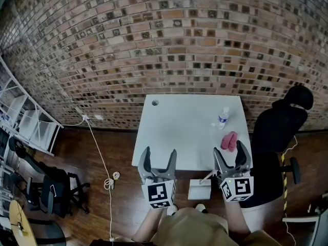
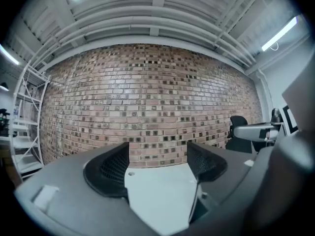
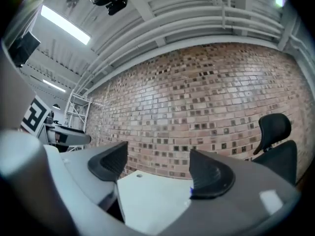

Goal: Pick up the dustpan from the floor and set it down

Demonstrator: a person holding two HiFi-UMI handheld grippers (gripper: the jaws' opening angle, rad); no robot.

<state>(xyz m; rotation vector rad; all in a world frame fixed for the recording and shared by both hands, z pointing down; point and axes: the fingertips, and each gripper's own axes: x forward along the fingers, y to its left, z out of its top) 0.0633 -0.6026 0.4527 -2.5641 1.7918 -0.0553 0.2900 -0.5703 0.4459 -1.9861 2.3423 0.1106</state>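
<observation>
The dustpan is a white tray with a thin handle. It lies on the wooden floor by the front edge of the white table. It shows only in the head view. My right gripper hangs above and just right of it, jaws apart, nothing between them. My left gripper is held level to the dustpan's left, also with its jaws apart and empty. Both gripper views look over the table top toward the brick wall; the left gripper and the right gripper show bare pads.
On the table stand a water bottle and a pink cloth. A black office chair is at the table's right. Another chair, a white rack and a floor cable are at the left.
</observation>
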